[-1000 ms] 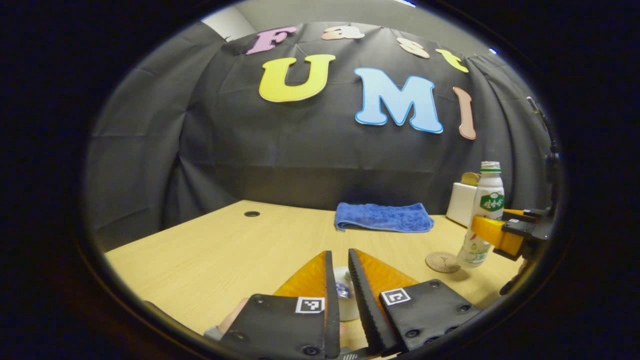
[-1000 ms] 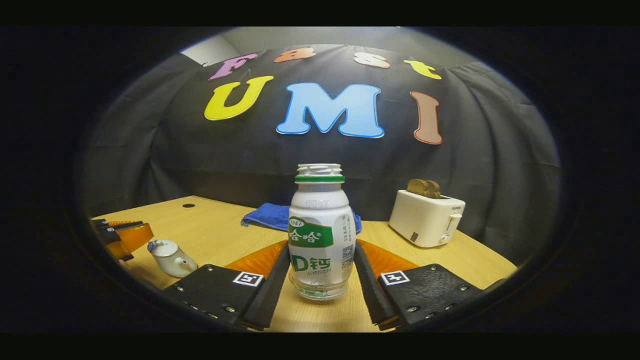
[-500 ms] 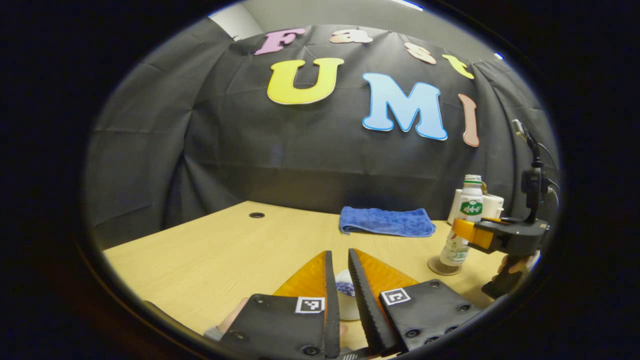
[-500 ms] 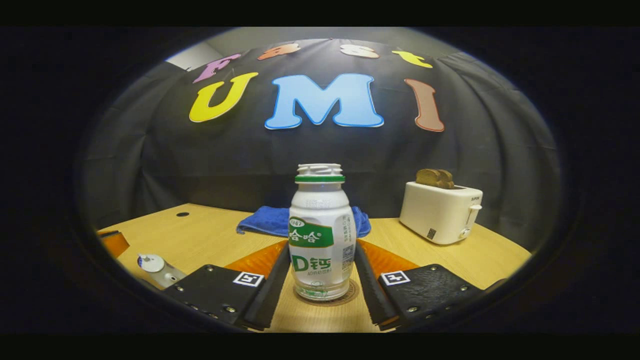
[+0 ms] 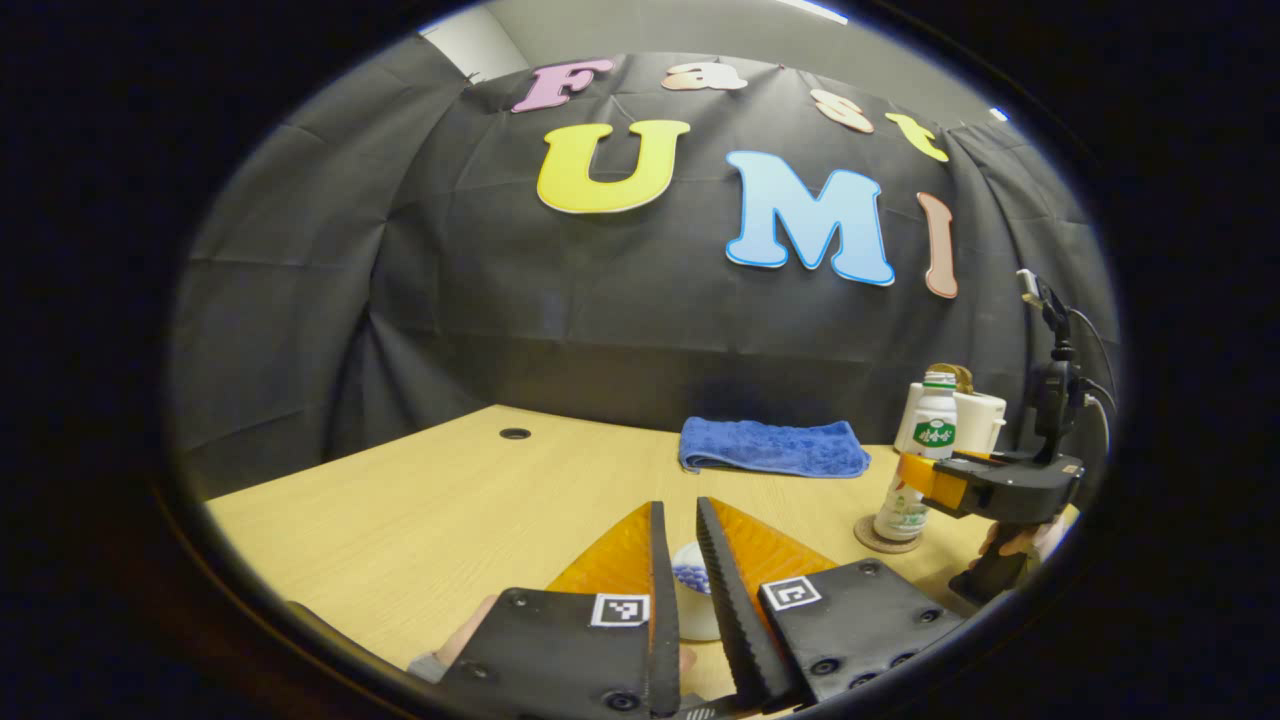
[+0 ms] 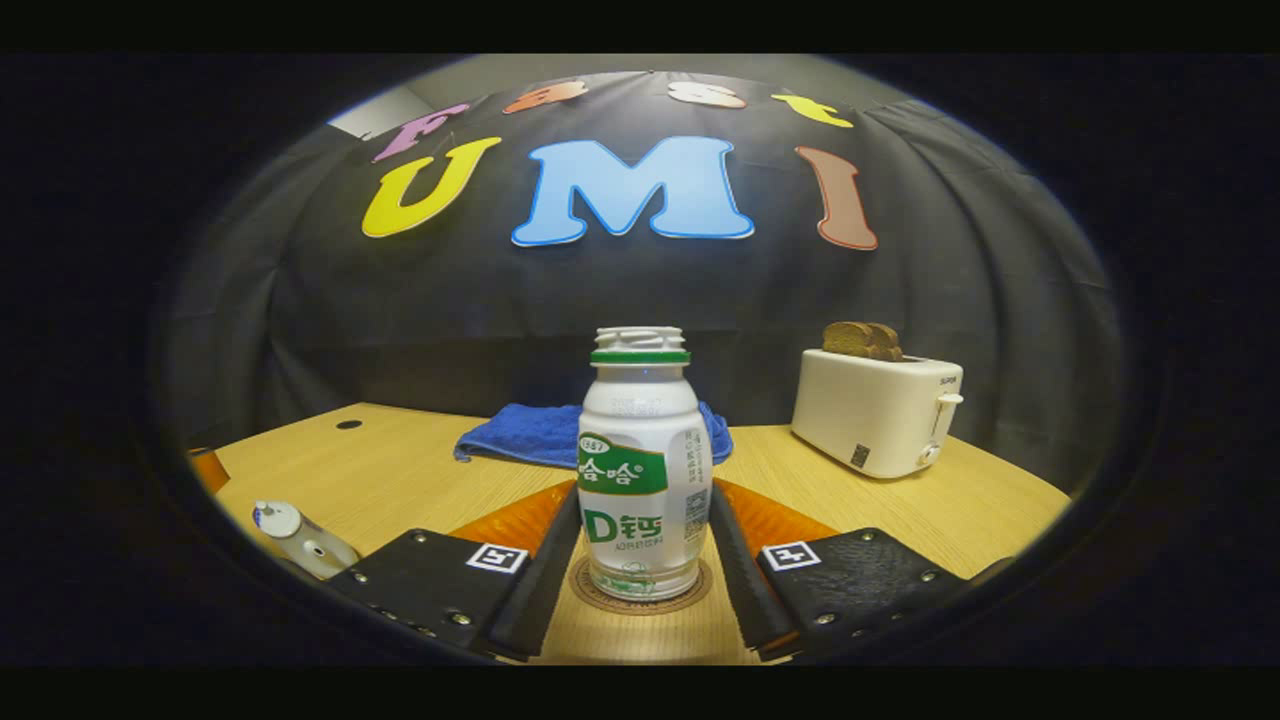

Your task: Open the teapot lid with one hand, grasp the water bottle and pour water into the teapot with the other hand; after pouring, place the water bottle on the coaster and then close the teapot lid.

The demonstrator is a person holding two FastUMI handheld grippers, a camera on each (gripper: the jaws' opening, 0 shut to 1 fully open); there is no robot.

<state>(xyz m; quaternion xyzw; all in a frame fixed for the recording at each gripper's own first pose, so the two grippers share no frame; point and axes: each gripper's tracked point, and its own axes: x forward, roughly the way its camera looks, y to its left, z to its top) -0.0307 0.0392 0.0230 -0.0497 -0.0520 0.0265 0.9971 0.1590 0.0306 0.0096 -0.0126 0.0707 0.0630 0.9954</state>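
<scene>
the water bottle (image 6: 642,470) is now seated upright on the coaster (image 6: 640,596), between the fingers of the right gripper (image 6: 640,560); half a second ago it was just over the coaster, and a second ago over bare worktop (image 6: 420,475). the fingers are closed on its sides; release is judged the next step. the teapot lid (image 5: 690,582) is gripped between the fingers of the left gripper (image 5: 680,590). the teapot (image 6: 295,535) lies left of the right fingers; closing it is not yet done.
</scene>
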